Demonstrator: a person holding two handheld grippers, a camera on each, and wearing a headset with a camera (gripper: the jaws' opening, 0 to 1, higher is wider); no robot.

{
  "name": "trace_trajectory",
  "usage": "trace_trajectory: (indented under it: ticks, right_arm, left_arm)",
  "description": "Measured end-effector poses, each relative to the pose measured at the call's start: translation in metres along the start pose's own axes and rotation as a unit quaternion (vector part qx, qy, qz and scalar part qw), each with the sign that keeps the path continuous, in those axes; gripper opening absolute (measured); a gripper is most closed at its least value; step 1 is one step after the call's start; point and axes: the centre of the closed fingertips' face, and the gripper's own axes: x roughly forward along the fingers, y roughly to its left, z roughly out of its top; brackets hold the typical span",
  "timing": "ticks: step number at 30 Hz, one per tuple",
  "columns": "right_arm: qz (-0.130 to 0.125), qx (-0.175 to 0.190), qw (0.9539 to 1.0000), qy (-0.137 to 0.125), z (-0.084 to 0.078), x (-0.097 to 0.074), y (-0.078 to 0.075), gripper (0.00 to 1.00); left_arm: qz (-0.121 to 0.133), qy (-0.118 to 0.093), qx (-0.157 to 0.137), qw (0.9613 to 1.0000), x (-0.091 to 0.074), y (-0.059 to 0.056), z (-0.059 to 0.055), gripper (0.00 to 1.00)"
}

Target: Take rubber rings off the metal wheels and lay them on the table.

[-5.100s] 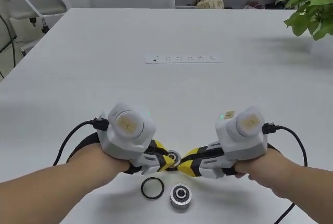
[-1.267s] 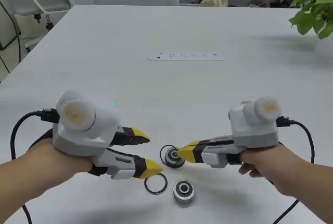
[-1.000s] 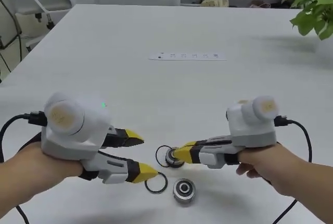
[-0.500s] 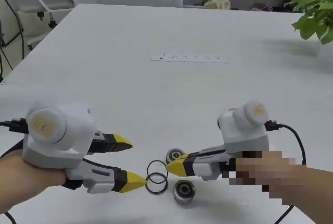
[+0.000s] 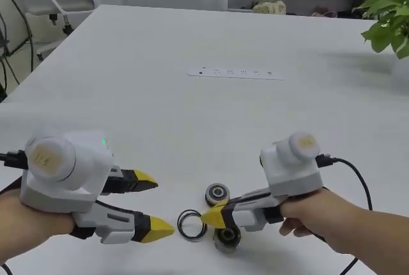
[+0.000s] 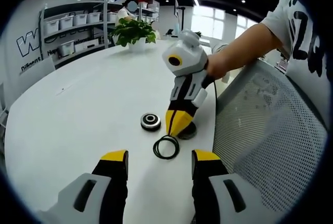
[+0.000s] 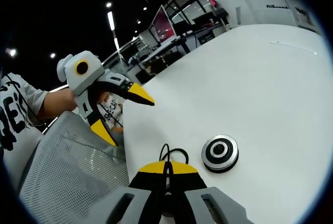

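At the lower left of the head view, the left gripper (image 5: 151,203) has drawn back toward the frame's edge over the last second. Its fingers stand wide apart with nothing between them, and the left gripper view shows the same.

Just right of its lower tip, at bottom centre, two thin black rubber rings (image 5: 190,224) lie overlapping on the white surface (image 5: 192,115). Half a second ago they were two separate loops, one above the other in the frame. The upper one has since been carried down onto the first.

The right gripper (image 5: 214,216) did the carrying. Its yellow-tipped fingers are pressed together. In the right gripper view the newly freed ring (image 7: 174,154) loops out from between the tips. I judge that it is pinched still, though it already rests on the surface.

Below that gripper's tip in the frame sits a small metal wheel with a dark hub (image 5: 226,237), partly hidden. Just above it, toward frame centre, the second metal wheel (image 5: 217,194) stands alone with a bare rim. A second ago the ring hung loose beside this wheel, at the right gripper's tip.

Both rings now look to be off their wheels and down on the surface. By my reading, the only step left is for the right fingers to part and let go.

Far up the frame, a white power strip (image 5: 235,73) and a green leafy plant (image 5: 390,22) at the upper right lie well apart from the work.
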Motion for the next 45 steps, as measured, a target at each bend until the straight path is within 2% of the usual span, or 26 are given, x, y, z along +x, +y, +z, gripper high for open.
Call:
trace_trajectory:
  ticks: [5, 14, 22, 28, 38, 45]
  right_arm:
    - [-0.016, -0.008, 0.9998, 0.0, -0.002, -0.001, -0.007, 0.0]
    - [-0.033, -0.021, 0.9992, -0.005, 0.0, -0.004, -0.013, 0.06]
    - [-0.031, -0.022, 0.9987, -0.032, 0.012, -0.012, -0.012, 0.08]
    - [-0.037, -0.022, 0.9977, -0.052, 0.02, -0.019, -0.017, 0.09]
    - [-0.063, -0.022, 0.9942, -0.085, 0.031, -0.034, -0.032, 0.12]
    - [-0.086, -0.033, 0.9918, -0.089, 0.031, -0.04, -0.043, 0.13]
  left_arm:
    - [0.002, 0.0, -0.004, 1.0, -0.001, 0.0, -0.001, 0.45]
    - [0.005, 0.004, -0.006, 1.0, 0.0, 0.0, -0.002, 0.45]
    - [0.007, 0.005, -0.01, 0.9999, -0.001, 0.003, -0.002, 0.45]
    - [0.008, 0.005, -0.013, 0.9999, 0.0, 0.007, -0.001, 0.45]
    - [0.009, 0.005, -0.018, 0.9998, 0.005, 0.015, 0.001, 0.45]
    - [0.013, 0.011, -0.021, 0.9996, 0.01, 0.024, -0.001, 0.44]
